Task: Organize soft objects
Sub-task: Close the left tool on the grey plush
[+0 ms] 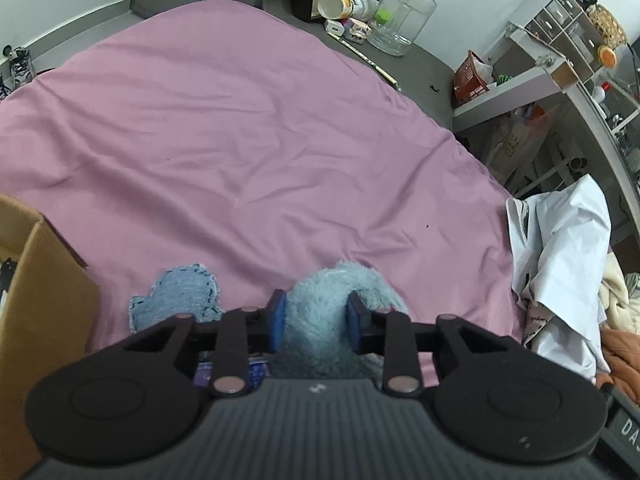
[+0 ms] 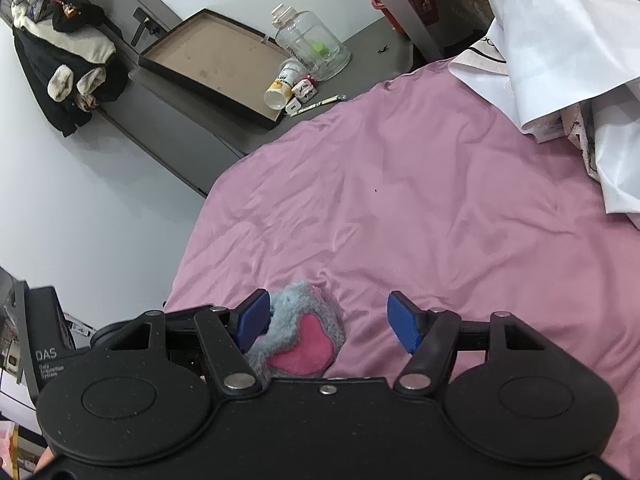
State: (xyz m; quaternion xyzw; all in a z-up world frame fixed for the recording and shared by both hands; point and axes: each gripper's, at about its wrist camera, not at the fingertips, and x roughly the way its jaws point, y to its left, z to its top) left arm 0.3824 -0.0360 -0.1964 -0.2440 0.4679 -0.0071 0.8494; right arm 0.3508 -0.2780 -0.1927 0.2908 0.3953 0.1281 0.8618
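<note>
In the left wrist view my left gripper (image 1: 316, 320) is shut on a fluffy light-blue plush toy (image 1: 336, 300), whose fur bulges between the blue pads just above the pink bedsheet (image 1: 240, 140). A blue denim patch (image 1: 176, 296) lies flat on the sheet to the left of the toy. In the right wrist view my right gripper (image 2: 328, 320) is open. A grey-blue furry plush piece with a pink felt patch (image 2: 304, 340) lies on the sheet (image 2: 440, 200) beside the left pad (image 2: 254, 318), inside the jaws' span.
A cardboard box (image 1: 36, 300) stands at the left edge of the bed. White cloth and clothes (image 1: 560, 272) pile at the right, and also show in the right wrist view (image 2: 560, 60). A clear jug (image 1: 400, 16), cups and a shallow box lid (image 2: 212, 64) sit on the floor beyond the bed.
</note>
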